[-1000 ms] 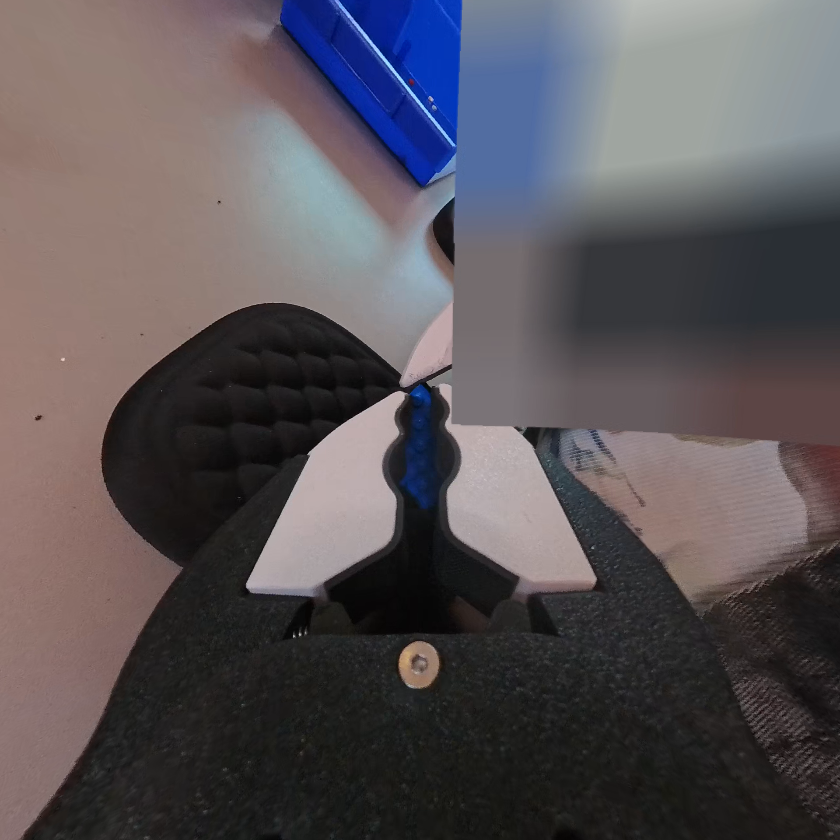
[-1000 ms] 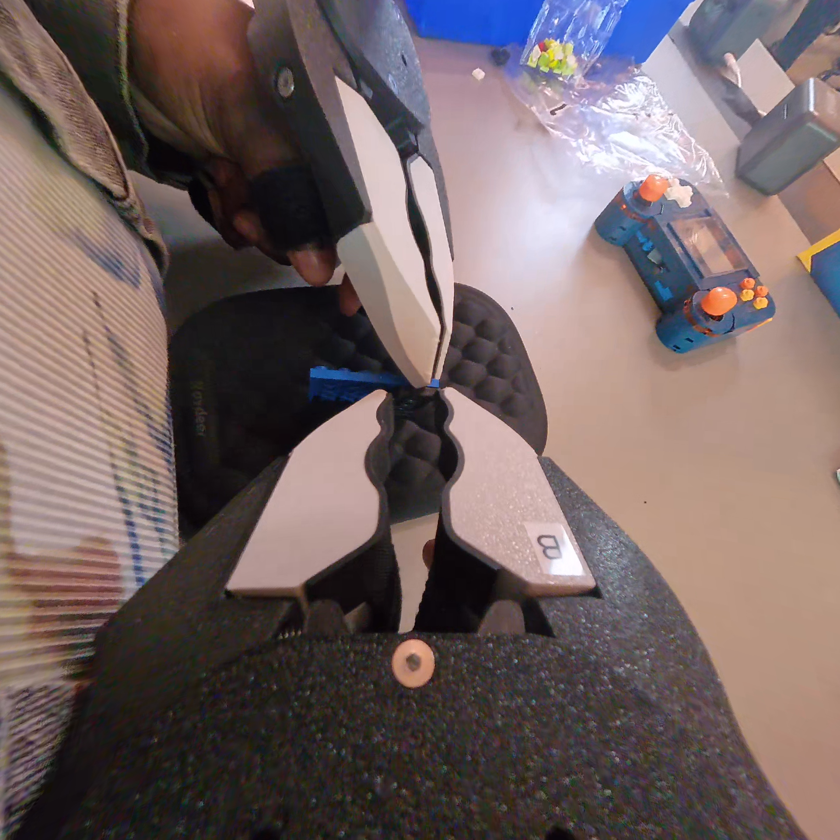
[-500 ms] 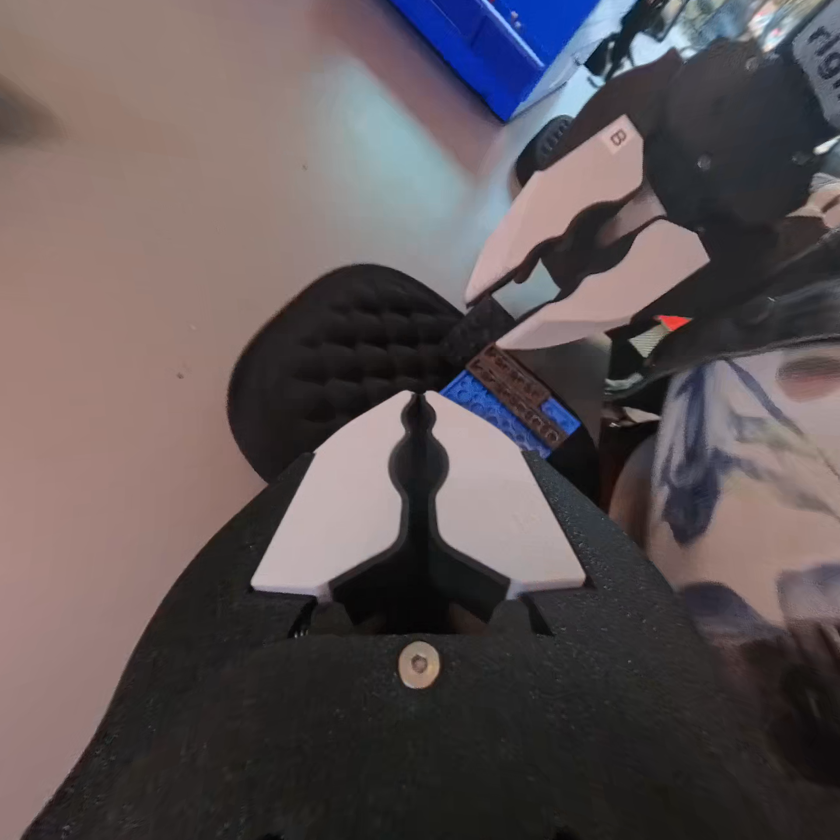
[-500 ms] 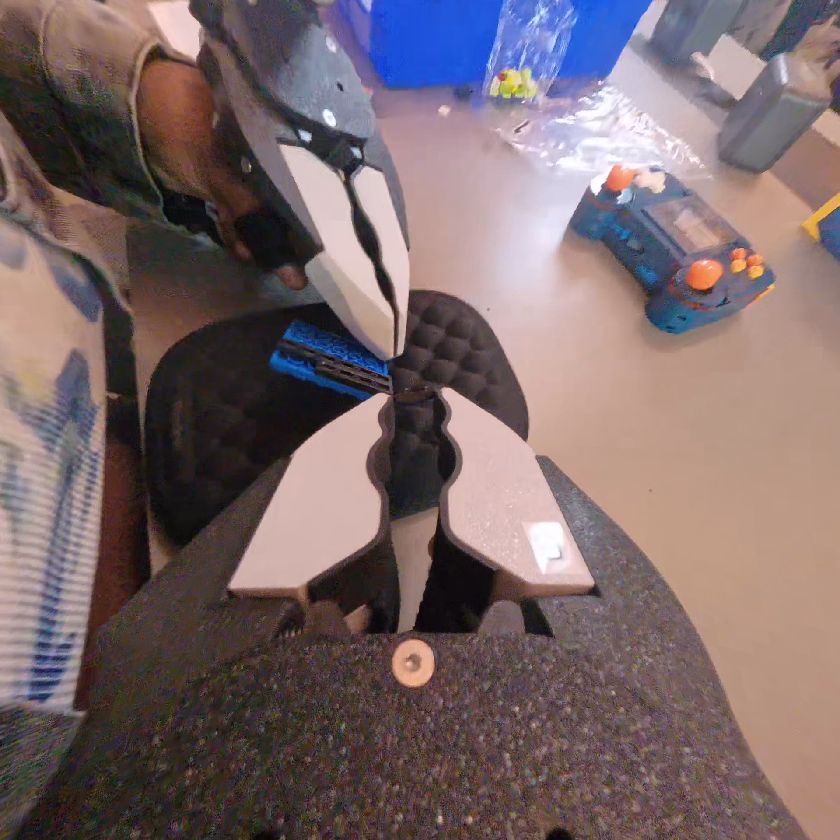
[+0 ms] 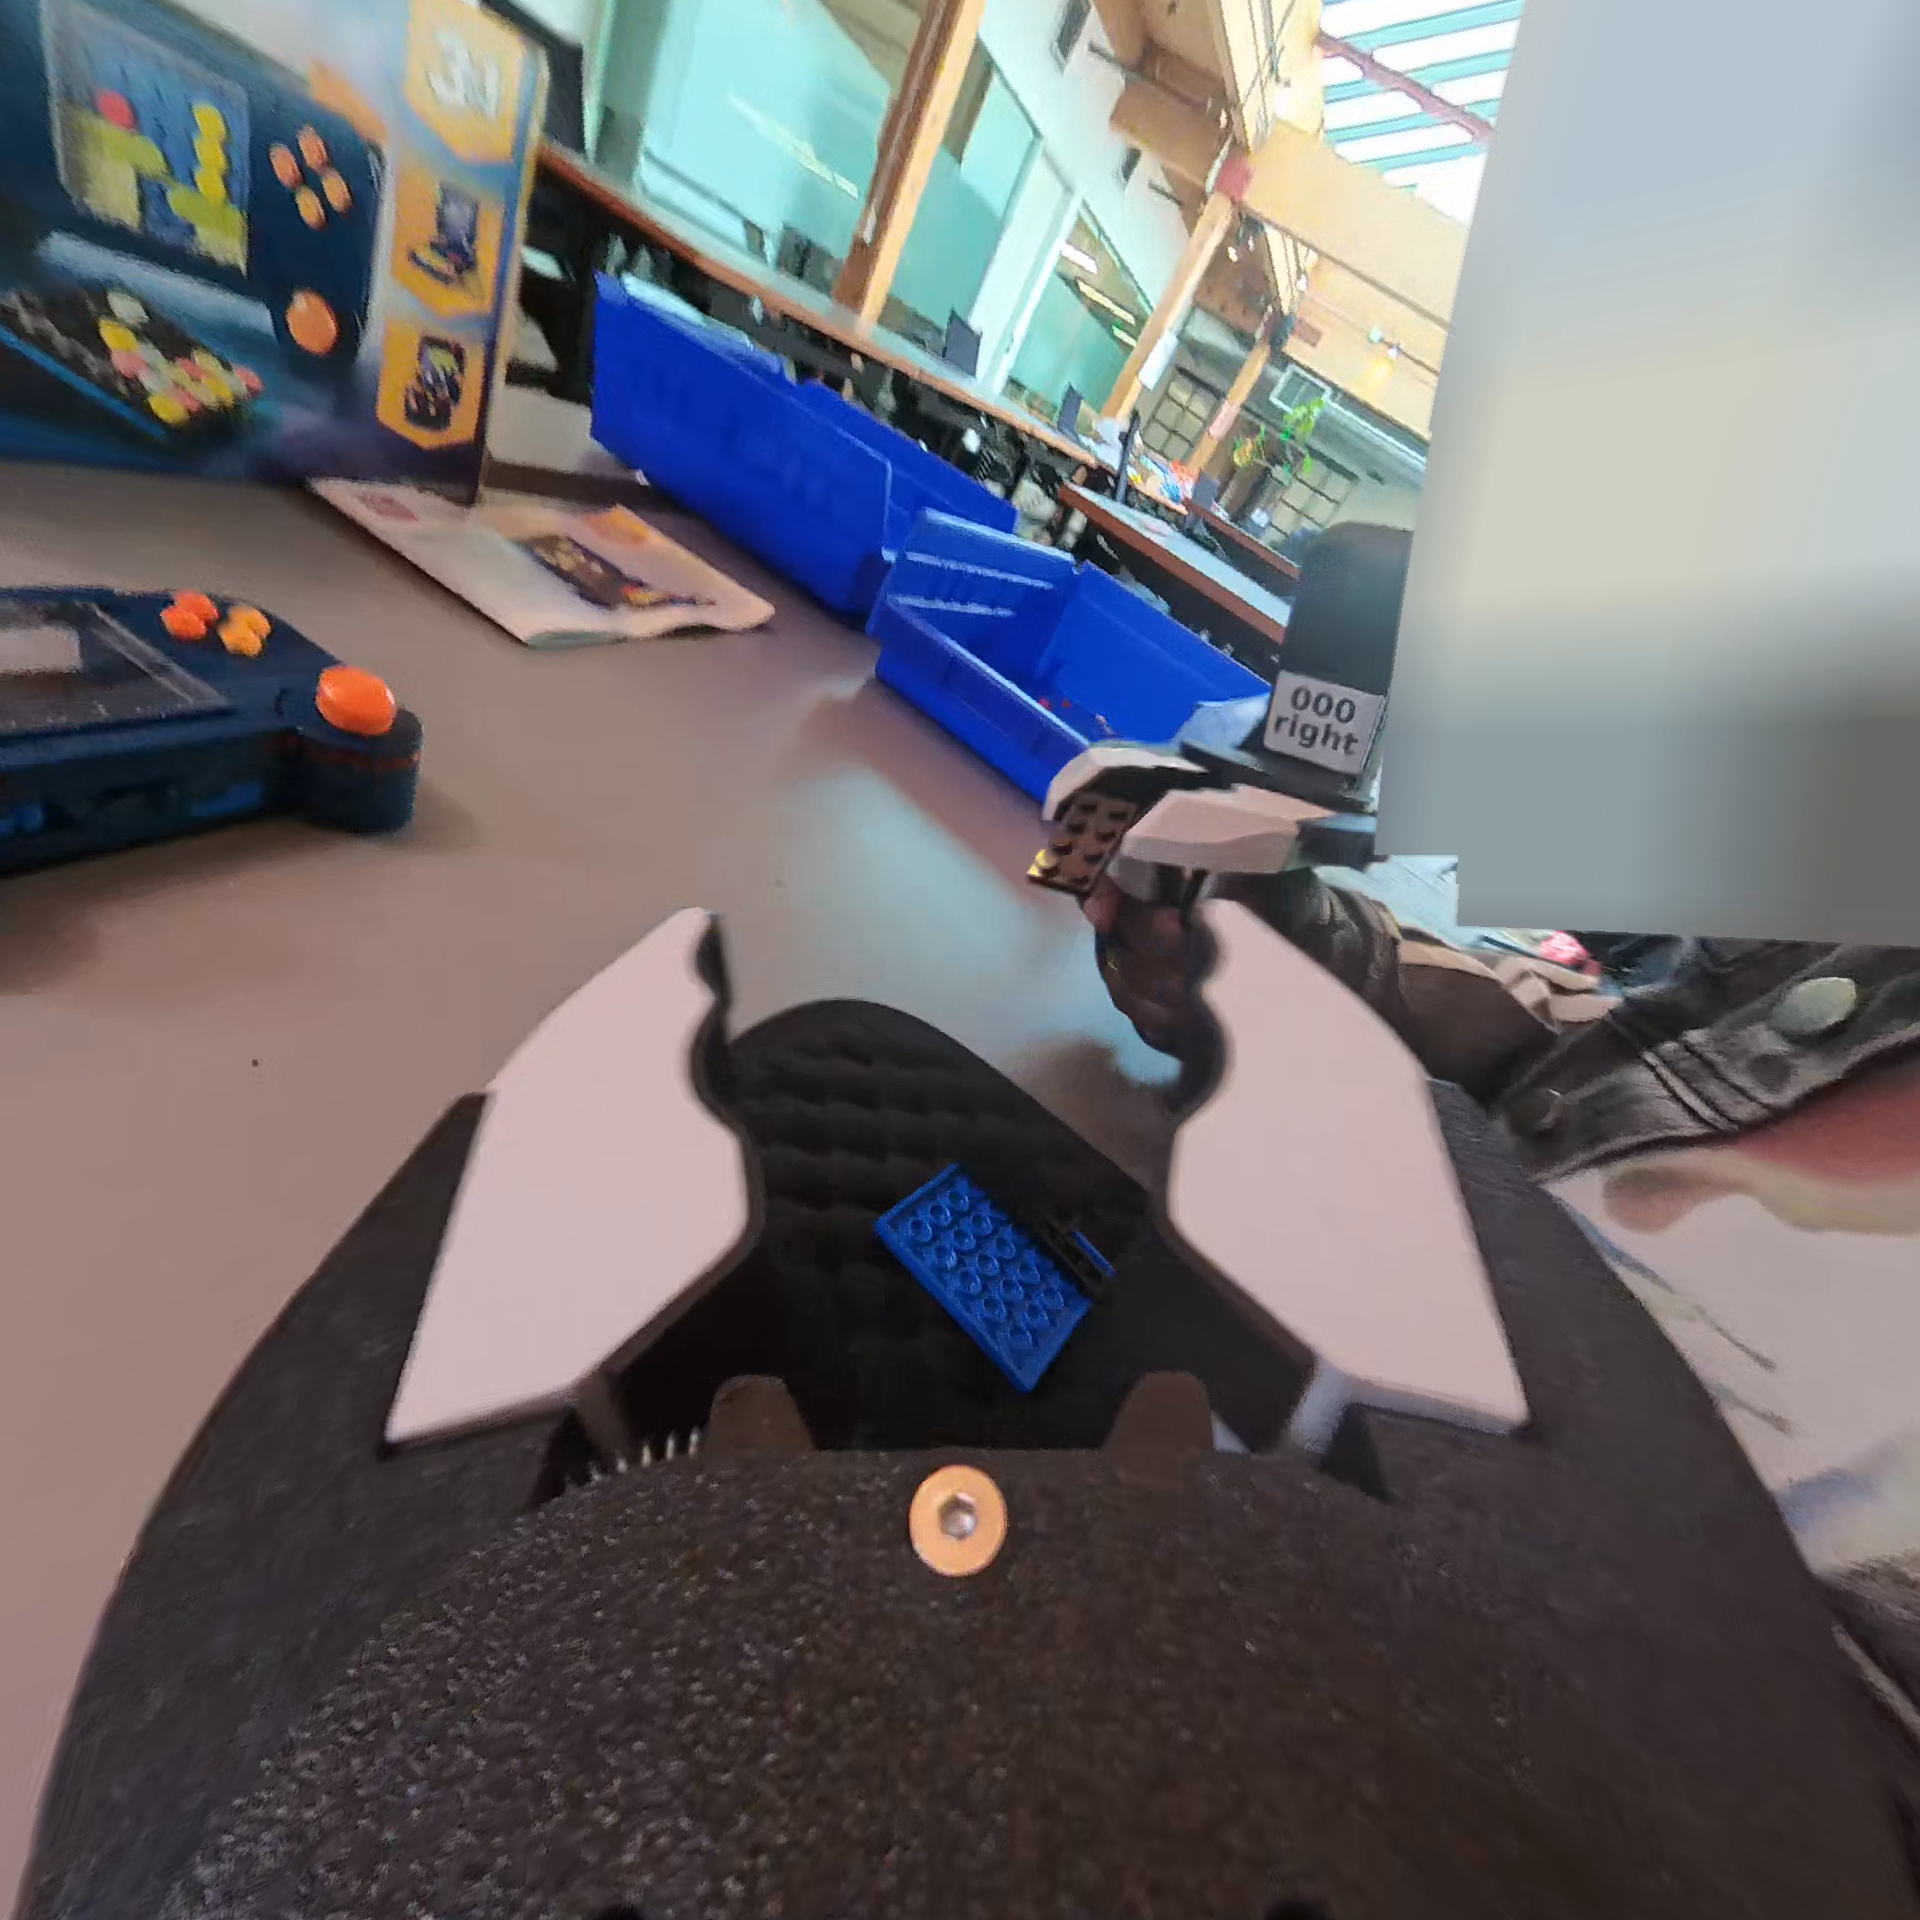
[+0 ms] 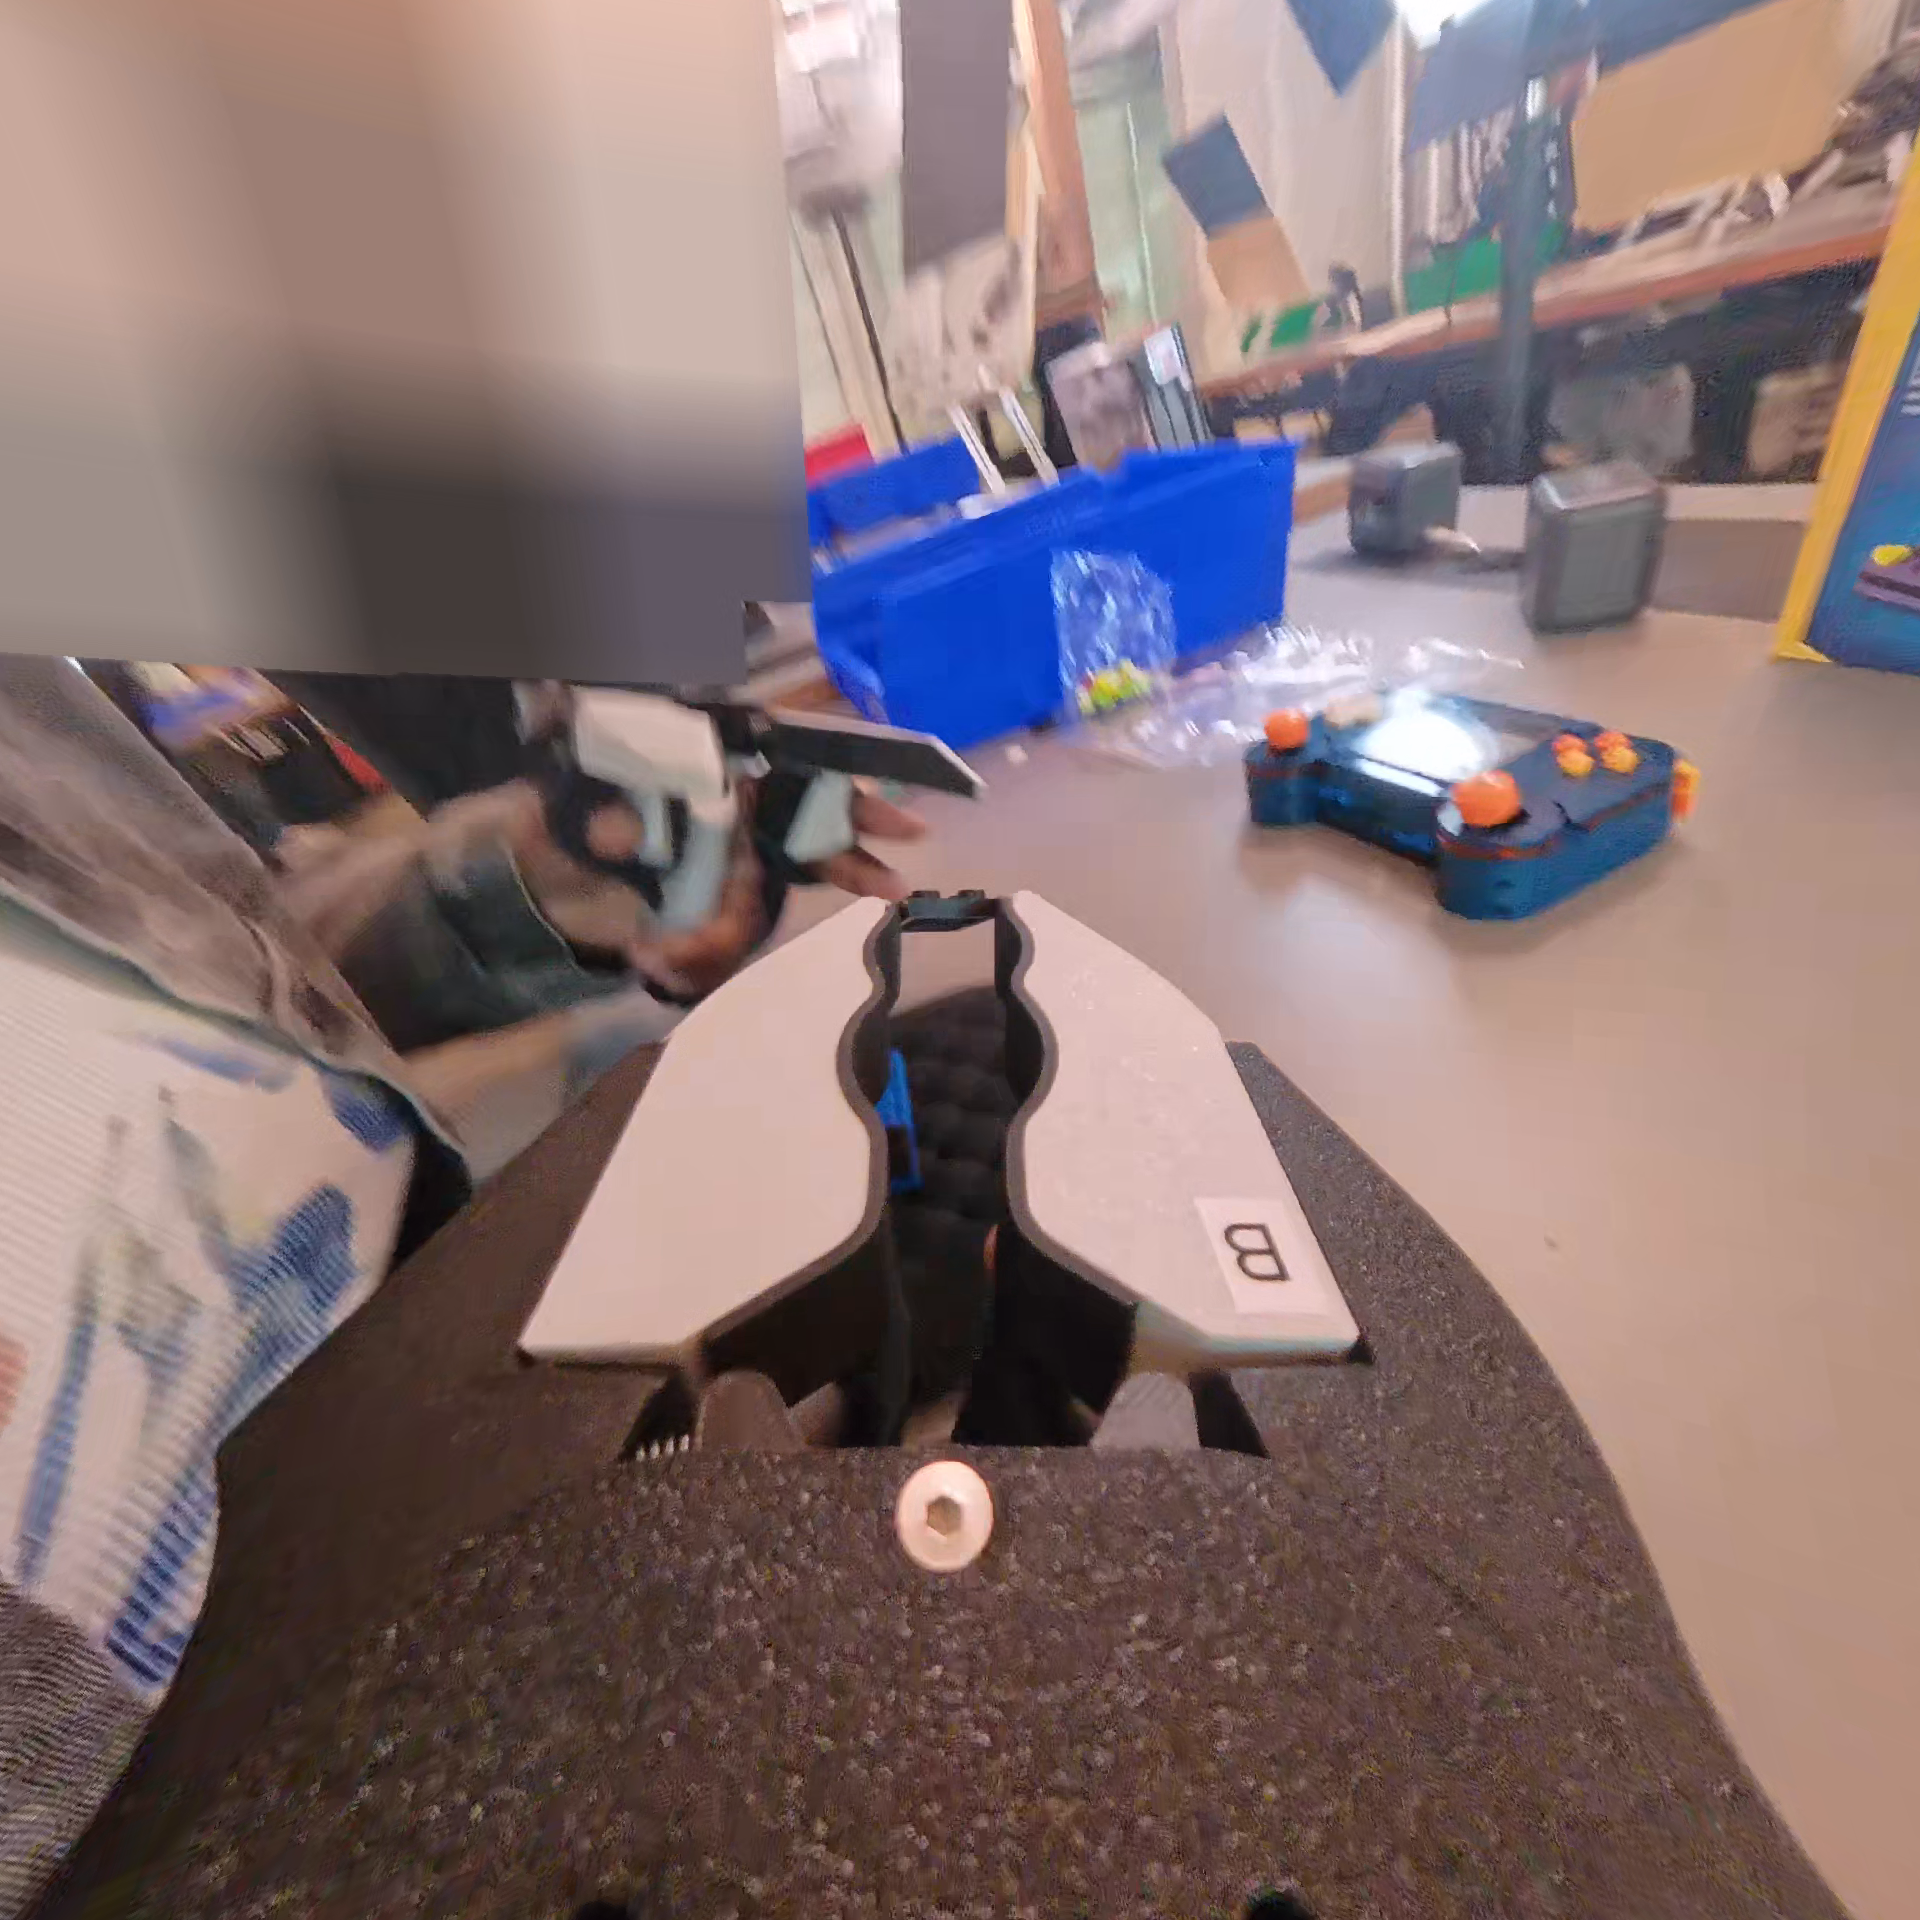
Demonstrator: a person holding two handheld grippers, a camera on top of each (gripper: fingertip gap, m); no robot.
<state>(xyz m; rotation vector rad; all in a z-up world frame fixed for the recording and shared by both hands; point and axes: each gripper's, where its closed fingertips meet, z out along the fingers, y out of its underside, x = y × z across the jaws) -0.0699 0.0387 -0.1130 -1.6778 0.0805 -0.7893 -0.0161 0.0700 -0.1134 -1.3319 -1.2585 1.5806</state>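
My left gripper [image 5: 956, 920] is open wide and empty, raised above a black dimpled pad [image 5: 883, 1091]. A blue studded plate [image 5: 982, 1273] with a thin black strip along one edge lies on the pad, seen between my fingers. My right gripper [image 6: 943, 909] is shut on a small black studded plate [image 6: 940, 906], held at the fingertips above the table. In the left wrist view the right gripper [image 5: 1101, 831] is up and to the right, with the black plate [image 5: 1081, 847] hanging tilted from it. The blue plate [image 6: 894, 1112] shows partly through the right gripper's gap.
A dark blue brick-built game console with orange buttons [image 5: 208, 717] [image 6: 1455, 810] sits on the grey table. A printed box [image 5: 260, 229], a booklet [image 5: 561, 571], blue bins [image 5: 935, 540] [image 6: 1039, 582], clear plastic bags [image 6: 1143, 644] and grey boxes [image 6: 1590, 540] stand farther back. Spacing between my two grippers at the tips: around 7 centimetres.
My left gripper let go of the blue plate, which now lies on the pad, then opened wide and rose. My right gripper lifted away holding the black plate.
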